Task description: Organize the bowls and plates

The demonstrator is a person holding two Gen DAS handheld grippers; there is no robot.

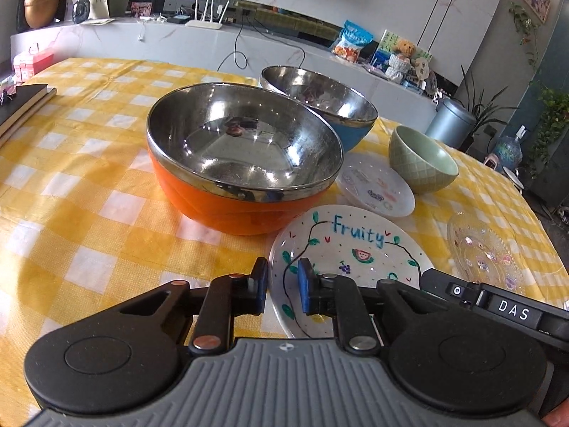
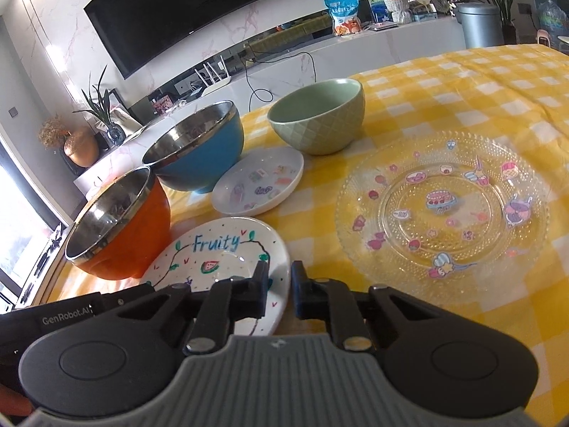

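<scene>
- Seen from the left wrist, the left hand-held gripper [image 1: 282, 286] has its jaws parted at the near rim of the "Fruity" plate [image 1: 350, 249], clamping nothing.
- Just behind the plate on the desk [image 1: 71, 185] sits the orange bowl [image 1: 238, 163], with the blue bowl [image 1: 320, 103] farther back.
- From the right wrist, the right hand-held gripper [image 2: 279, 290] is parted and empty by the same plate's right edge.
- Nearby lie the sticker plate [image 2: 258, 185], green bowl [image 2: 318, 115] and glass plate [image 2: 441, 213].

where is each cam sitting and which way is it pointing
Left wrist: low over the table, facing the orange bowl; left gripper straddles the Fruity plate rim, jaws open.
Right wrist: further right, facing the glass plate; right gripper open, empty.
Shared: all bowls and plates; each shows the other gripper's body.
</scene>
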